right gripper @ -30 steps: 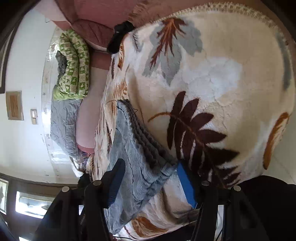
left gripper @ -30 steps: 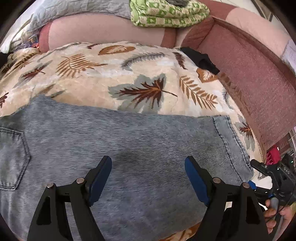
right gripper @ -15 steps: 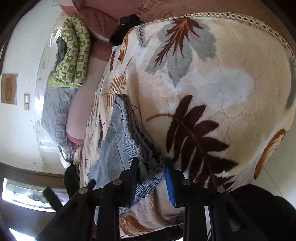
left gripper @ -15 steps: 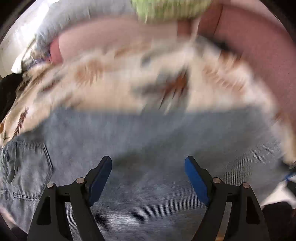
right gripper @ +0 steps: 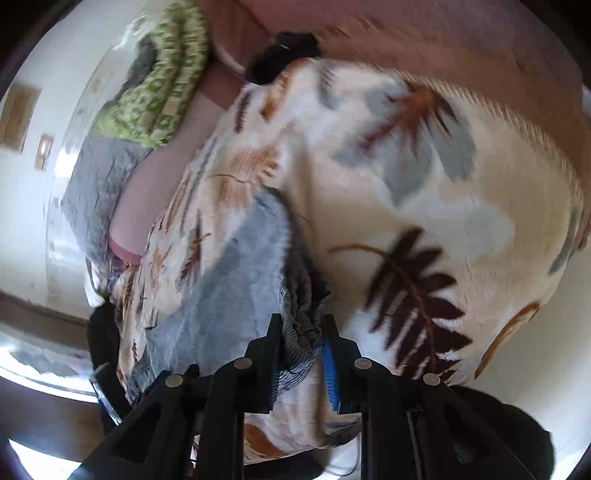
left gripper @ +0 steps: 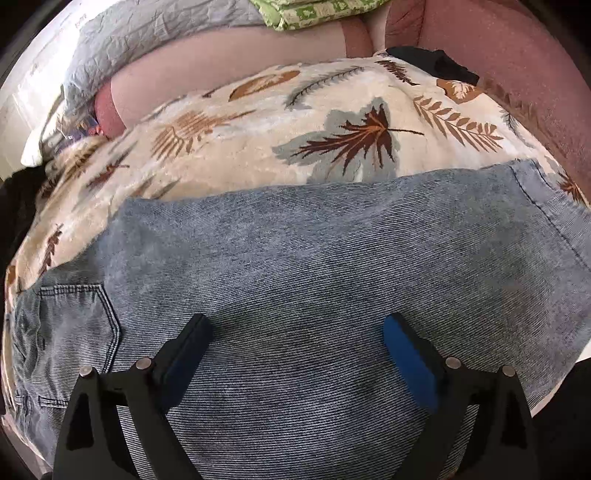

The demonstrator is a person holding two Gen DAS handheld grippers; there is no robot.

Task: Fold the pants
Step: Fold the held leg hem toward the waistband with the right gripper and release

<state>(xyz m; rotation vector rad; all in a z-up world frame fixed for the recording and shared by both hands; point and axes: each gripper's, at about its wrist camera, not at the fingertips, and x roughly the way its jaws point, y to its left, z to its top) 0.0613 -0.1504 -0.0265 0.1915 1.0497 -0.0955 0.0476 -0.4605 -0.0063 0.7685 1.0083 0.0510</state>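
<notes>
Grey-blue denim pants (left gripper: 295, 266) lie flat across a leaf-print blanket (left gripper: 258, 122), back pocket at the left, hem at the right. My left gripper (left gripper: 297, 332) is open and empty, hovering just over the middle of the legs. In the right wrist view my right gripper (right gripper: 301, 325) is shut on the bunched hem end of the pants (right gripper: 236, 280), which rises a little off the blanket (right gripper: 443, 206).
The blanket covers a pink sofa (left gripper: 517, 55) with its backrest behind and an armrest to the right. A green patterned folded cloth (left gripper: 314, 14) and a grey quilt (left gripper: 147, 40) lie on the backrest. A black item (left gripper: 436, 66) sits in the sofa's corner.
My right gripper has closed on the pants' hem end and begun lifting it. My left gripper has shifted left along the legs, so the back pocket shows more.
</notes>
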